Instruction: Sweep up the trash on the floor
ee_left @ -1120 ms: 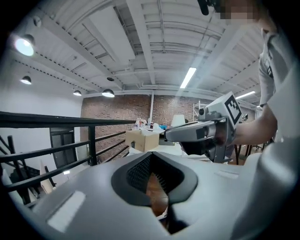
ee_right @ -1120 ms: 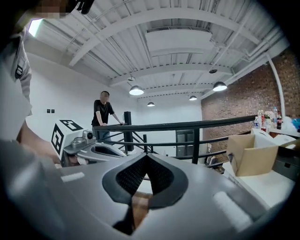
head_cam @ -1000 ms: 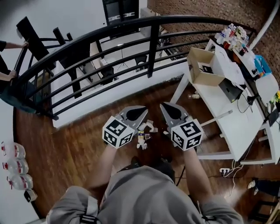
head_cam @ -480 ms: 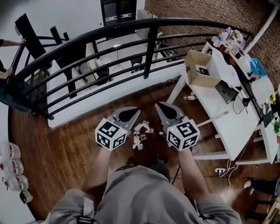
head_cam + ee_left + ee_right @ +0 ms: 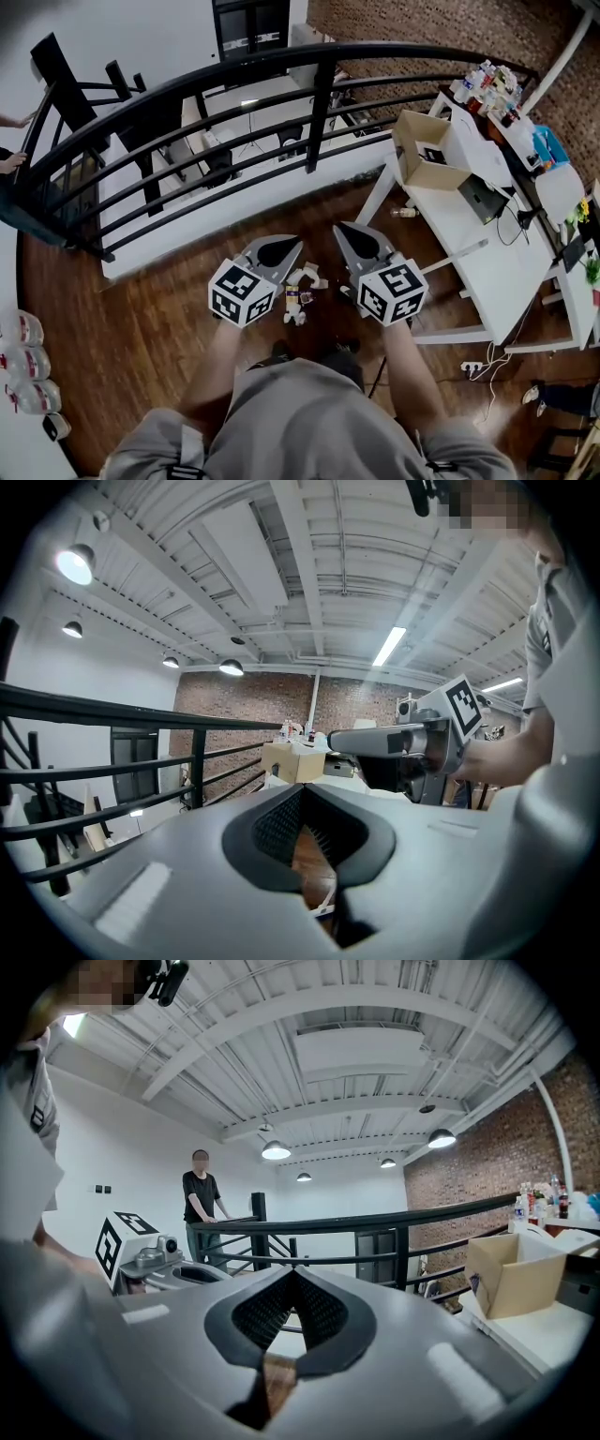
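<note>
Two closed tools, the left tool (image 5: 281, 248) and the right tool (image 5: 352, 239), hang side by side with jaws pressed together on nothing, both pointing away from the person toward the railing (image 5: 319, 84). The trash (image 5: 300, 291), a small pile of pale scraps, lies on the wooden floor (image 5: 141, 319) below, seen between them. Its long axis runs roughly away from the person, well apart from the white desk (image 5: 487, 253).

Head view steeply down from above, both gripper views near level along their own jaws, all sharing railing (image 5: 318, 112), cardboard box (image 5: 427, 150)
</note>
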A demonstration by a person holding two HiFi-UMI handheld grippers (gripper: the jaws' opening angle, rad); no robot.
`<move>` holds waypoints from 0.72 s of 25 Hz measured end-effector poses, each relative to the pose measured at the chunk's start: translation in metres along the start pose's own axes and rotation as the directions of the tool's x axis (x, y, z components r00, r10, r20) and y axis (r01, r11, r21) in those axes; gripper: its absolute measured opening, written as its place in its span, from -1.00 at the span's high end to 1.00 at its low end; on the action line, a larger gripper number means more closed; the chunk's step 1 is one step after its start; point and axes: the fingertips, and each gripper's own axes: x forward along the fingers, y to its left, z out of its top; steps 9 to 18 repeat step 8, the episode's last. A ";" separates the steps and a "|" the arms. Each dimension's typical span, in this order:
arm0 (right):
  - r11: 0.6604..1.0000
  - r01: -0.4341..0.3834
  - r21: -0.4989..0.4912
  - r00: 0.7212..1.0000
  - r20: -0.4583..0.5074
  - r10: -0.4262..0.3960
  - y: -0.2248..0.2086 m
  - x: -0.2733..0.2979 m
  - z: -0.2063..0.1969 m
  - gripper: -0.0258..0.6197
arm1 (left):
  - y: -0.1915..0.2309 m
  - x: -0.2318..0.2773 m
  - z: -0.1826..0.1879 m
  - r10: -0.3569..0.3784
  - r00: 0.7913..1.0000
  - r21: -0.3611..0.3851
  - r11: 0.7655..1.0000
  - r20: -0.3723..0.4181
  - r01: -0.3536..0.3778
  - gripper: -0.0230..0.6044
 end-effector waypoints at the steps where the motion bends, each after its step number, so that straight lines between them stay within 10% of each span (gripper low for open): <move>1: 1.000 0.001 0.001 1.000 -0.001 -0.001 0.000 0.001 0.000 0.92 | 0.000 0.000 0.000 0.000 1.000 -0.001 1.000 -0.001 0.000 0.91; 18: 1.000 0.005 0.004 1.000 -0.006 -0.005 -0.003 -0.001 -0.003 0.92 | -0.003 0.004 -0.003 -0.006 1.000 -0.007 1.000 -0.007 0.006 0.91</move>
